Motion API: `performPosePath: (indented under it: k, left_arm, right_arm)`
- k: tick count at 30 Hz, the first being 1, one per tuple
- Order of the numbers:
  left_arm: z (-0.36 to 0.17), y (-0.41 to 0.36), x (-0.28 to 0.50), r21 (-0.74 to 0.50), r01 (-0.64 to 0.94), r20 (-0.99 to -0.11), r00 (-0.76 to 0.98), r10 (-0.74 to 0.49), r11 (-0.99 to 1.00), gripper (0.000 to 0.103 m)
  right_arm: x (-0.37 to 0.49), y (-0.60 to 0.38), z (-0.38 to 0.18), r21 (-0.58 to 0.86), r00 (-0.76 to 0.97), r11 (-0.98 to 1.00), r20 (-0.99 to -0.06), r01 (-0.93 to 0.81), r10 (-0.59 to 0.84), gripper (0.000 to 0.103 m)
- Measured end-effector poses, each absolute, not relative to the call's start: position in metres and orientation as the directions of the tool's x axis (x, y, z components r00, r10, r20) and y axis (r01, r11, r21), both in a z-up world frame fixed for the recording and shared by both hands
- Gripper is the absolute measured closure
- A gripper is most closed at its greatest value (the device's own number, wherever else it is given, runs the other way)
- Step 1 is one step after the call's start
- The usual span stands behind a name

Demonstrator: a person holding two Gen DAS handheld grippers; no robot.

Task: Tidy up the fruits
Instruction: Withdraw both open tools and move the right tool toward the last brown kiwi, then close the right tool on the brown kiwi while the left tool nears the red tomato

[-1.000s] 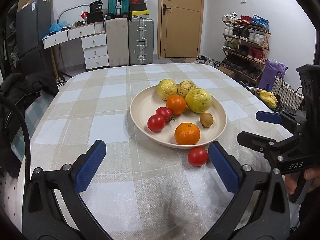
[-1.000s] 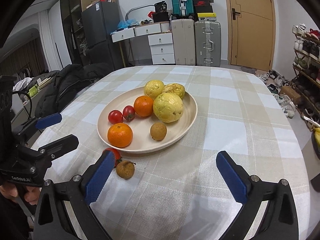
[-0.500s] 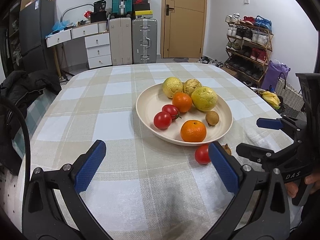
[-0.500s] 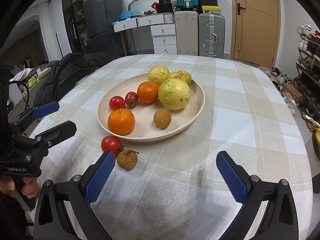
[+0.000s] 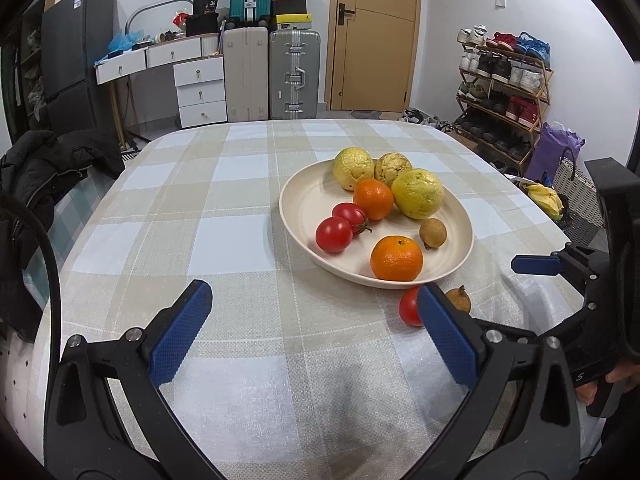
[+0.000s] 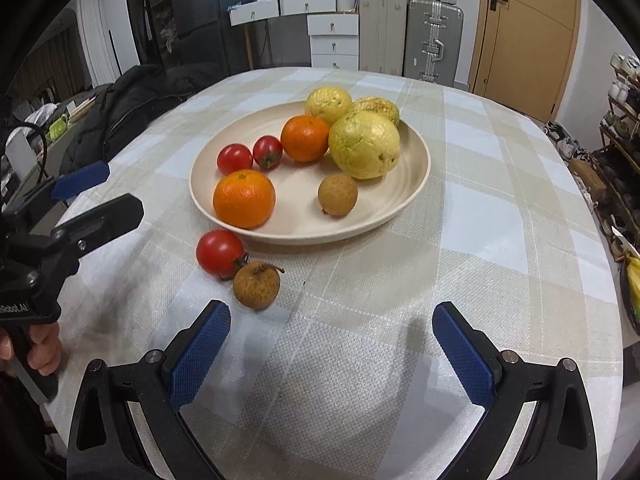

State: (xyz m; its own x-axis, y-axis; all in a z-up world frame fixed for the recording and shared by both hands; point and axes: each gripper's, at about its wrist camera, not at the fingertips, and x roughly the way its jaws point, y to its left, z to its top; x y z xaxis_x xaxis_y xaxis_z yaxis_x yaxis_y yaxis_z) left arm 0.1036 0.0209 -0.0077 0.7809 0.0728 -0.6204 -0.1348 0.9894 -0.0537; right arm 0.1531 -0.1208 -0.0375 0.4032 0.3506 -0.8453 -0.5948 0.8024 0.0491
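Observation:
A cream plate [image 6: 404, 200] [image 5: 304, 200] on the checked tablecloth holds three yellow-green fruits, two oranges, two tomatoes and a brown longan. A loose tomato [image 6: 219, 253] [image 5: 409, 307] and a loose longan [image 6: 256, 285] [image 5: 460, 299] lie on the cloth beside the plate's near rim. My right gripper [image 6: 331, 342] is open and empty, just short of the loose longan, which sits by its left finger. My left gripper [image 5: 314, 330] is open and empty; its right finger partly hides the loose tomato. Each gripper shows in the other's view at the side.
The round table [image 5: 224, 184] has a dark jacket [image 6: 132, 100] on a chair at its left. Suitcases [image 5: 294, 74], drawers and a door stand behind. A shoe rack [image 5: 504, 92] and bags stand to the right.
Both grippers have moved closer to the table. The right gripper came down toward the loose longan and tomato. The left shifted left, so the plate sits further right in its view. Fruits have not moved.

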Motion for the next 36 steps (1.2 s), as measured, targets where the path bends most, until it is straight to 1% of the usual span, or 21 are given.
performPosePath:
  k: [4, 10, 15, 16, 17, 19, 21, 23, 30, 32, 36]
  left_arm:
    - [-0.009, 0.022, 0.105, -0.054, -0.133, -0.624, 0.778, 0.071, 0.99, 0.001]
    - [-0.01, 0.021, 0.105, -0.05, -0.133, -0.628, 0.775, 0.072, 0.99, 0.001]
    - [-0.012, 0.021, 0.107, -0.051, -0.132, -0.634, 0.77, 0.07, 0.99, 0.001]
    - [-0.013, 0.021, 0.107, -0.051, -0.132, -0.634, 0.77, 0.07, 0.99, 0.001]
    - [-0.012, 0.021, 0.107, -0.051, -0.132, -0.634, 0.77, 0.07, 0.99, 0.001]
    - [-0.013, 0.021, 0.107, -0.051, -0.132, -0.636, 0.769, 0.069, 0.99, 0.001]
    - [-0.013, 0.021, 0.107, -0.051, -0.134, -0.635, 0.769, 0.071, 0.99, 0.001]
    - [-0.013, 0.021, 0.107, -0.051, -0.133, -0.635, 0.769, 0.07, 0.99, 0.001]
    - [-0.013, 0.021, 0.107, -0.051, -0.131, -0.637, 0.768, 0.069, 0.99, 0.001]
    - [-0.014, 0.02, 0.107, -0.052, -0.129, -0.64, 0.766, 0.066, 0.99, 0.001]
    - [-0.014, 0.02, 0.107, -0.05, -0.13, -0.64, 0.765, 0.068, 0.99, 0.001]
  right_arm:
    - [0.156, -0.118, -0.045, 0.031, 0.404, 0.817, -0.858, -0.575, 0.317, 0.0]
    - [0.158, -0.116, -0.045, 0.058, 0.385, 0.822, -0.864, -0.566, 0.326, 0.0]
    - [0.152, -0.107, -0.043, -0.009, 0.416, 0.803, -0.858, -0.596, 0.3, 0.002]
    - [0.152, -0.107, -0.043, -0.005, 0.414, 0.8, -0.858, -0.6, 0.305, 0.006]
    - [0.152, -0.107, -0.043, 0.011, 0.403, 0.795, -0.858, -0.606, 0.319, 0.012]
    - [0.152, -0.106, -0.041, 0.03, 0.392, 0.791, -0.857, -0.611, 0.335, 0.019]
    - [0.152, -0.105, -0.041, 0.029, 0.398, 0.788, -0.851, -0.615, 0.342, 0.023]
    - [0.15, -0.104, -0.04, 0.043, 0.394, 0.78, -0.845, -0.625, 0.362, 0.03]
    - [0.146, -0.101, -0.038, 0.054, 0.386, 0.764, -0.838, -0.643, 0.385, 0.04]
    - [0.145, -0.102, -0.038, 0.061, 0.383, 0.761, -0.836, -0.646, 0.392, 0.046]
    - [0.143, -0.103, -0.037, 0.055, 0.382, 0.749, -0.835, -0.66, 0.397, 0.053]
